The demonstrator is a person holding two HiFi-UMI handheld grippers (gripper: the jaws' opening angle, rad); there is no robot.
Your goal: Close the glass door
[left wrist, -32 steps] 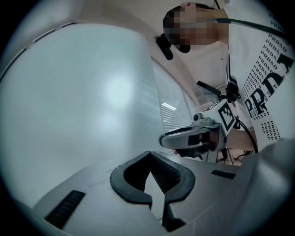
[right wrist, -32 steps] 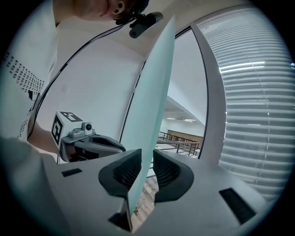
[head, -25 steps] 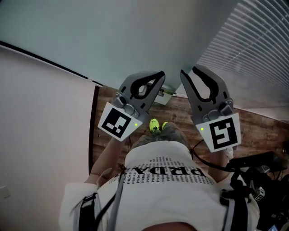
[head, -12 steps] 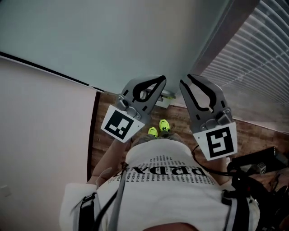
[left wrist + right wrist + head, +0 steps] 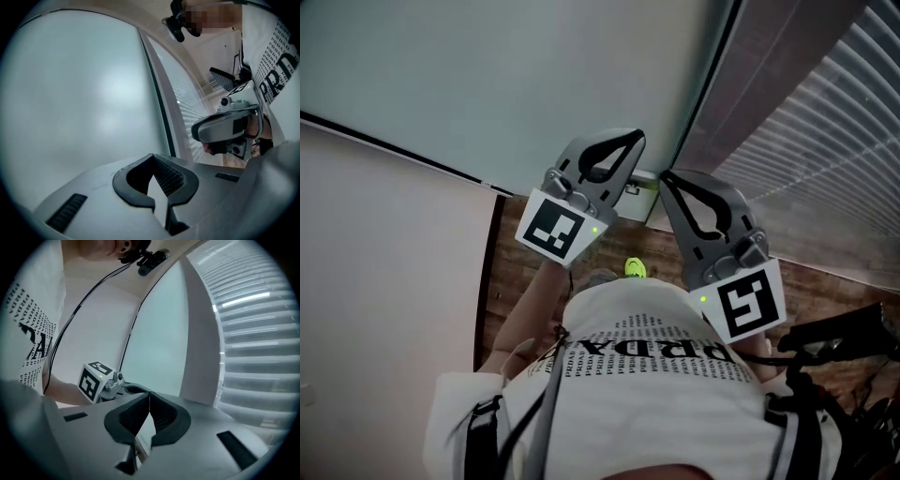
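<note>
Frosted pale glass door (image 5: 487,75) sits at or nearly against grey frame post (image 5: 759,66); left tongs (image 5: 633,139) and right tongs (image 5: 667,176), both pinched together and empty, should press out any gap gently.

The frosted, pale-green door (image 5: 487,75) is being shown upright, its dark edge lying just beside the grey post (image 5: 759,66).

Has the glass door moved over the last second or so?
Yes. In the right gripper view the glass door has swung right, up against the grey frame post. The open gap that showed between them earlier is gone.
</note>
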